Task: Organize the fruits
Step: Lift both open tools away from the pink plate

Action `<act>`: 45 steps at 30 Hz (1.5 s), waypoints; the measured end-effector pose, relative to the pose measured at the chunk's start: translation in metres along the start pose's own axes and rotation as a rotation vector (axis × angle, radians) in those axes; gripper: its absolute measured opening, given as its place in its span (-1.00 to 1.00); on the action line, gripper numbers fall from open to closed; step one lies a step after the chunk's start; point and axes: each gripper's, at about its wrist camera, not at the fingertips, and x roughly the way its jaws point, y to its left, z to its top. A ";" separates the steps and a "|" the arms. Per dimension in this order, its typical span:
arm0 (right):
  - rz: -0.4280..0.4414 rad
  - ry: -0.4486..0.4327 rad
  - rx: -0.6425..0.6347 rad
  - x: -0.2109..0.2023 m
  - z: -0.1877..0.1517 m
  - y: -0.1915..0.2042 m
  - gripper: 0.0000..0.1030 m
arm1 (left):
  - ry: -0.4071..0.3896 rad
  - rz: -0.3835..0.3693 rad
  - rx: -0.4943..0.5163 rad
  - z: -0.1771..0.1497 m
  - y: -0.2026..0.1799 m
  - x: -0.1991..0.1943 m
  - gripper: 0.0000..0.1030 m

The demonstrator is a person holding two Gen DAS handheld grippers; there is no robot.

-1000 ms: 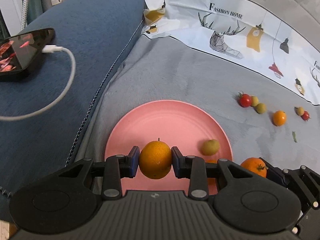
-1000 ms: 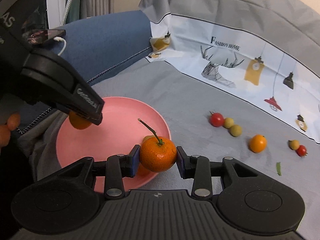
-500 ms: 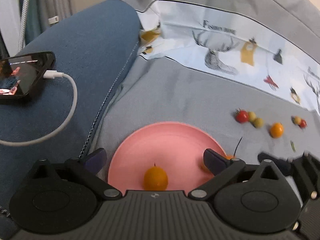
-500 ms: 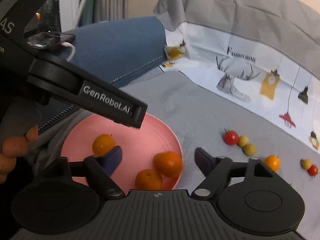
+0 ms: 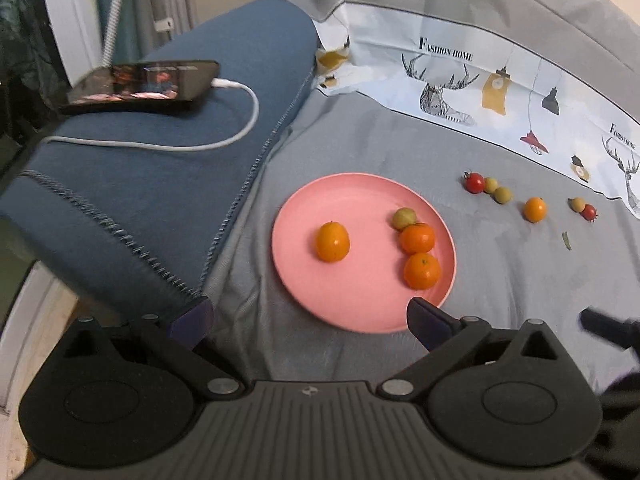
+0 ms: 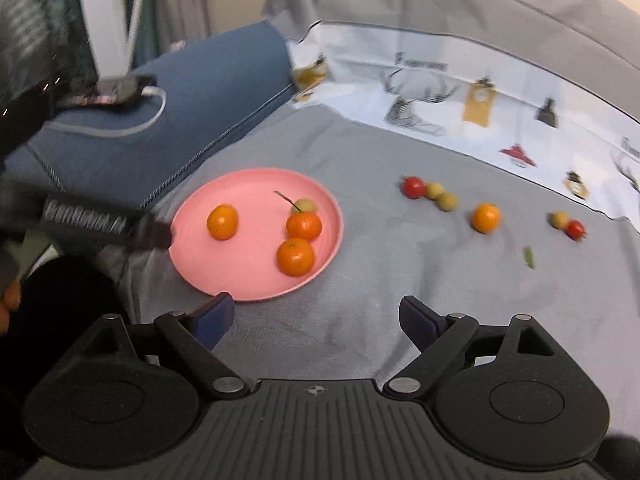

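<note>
A pink plate (image 5: 360, 308) (image 6: 248, 276) lies on the grey cloth. It holds a yellow-orange fruit (image 5: 332, 241), two tangerines (image 5: 417, 238) (image 5: 422, 271) and a small green fruit (image 5: 404, 218). To the plate's right lie a red cherry tomato (image 5: 474, 182), a small orange (image 5: 535, 209) (image 6: 486, 218) and several small green and red fruits (image 6: 447, 201). My left gripper (image 5: 308, 318) hangs wide open and empty above the plate's near rim. My right gripper (image 6: 316, 316) is empty, its jaws still opening, above the cloth just right of the plate.
A phone (image 5: 140, 86) on a white charging cable (image 5: 244, 128) rests on the blue cushion (image 5: 140, 192) to the left. A printed white cloth (image 5: 460, 80) runs along the back. A small green leaf (image 5: 566, 240) lies on the grey cloth at the right.
Both grippers opened and let their fruits go onto the plate: the yellow-orange one from the left, a stemmed tangerine from the right. Both then drew back and up from the plate.
</note>
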 end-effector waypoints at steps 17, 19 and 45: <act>-0.040 -0.224 0.016 -0.106 -0.026 0.009 0.86 | -0.186 0.010 0.008 -0.043 -0.011 -0.098 0.99; -0.039 -0.238 0.013 -0.111 -0.026 0.010 0.86 | -0.200 0.012 0.012 -0.045 -0.012 -0.104 0.99; -0.051 -0.253 0.014 -0.119 -0.029 0.014 0.88 | -0.215 0.007 0.014 -0.047 -0.009 -0.112 0.99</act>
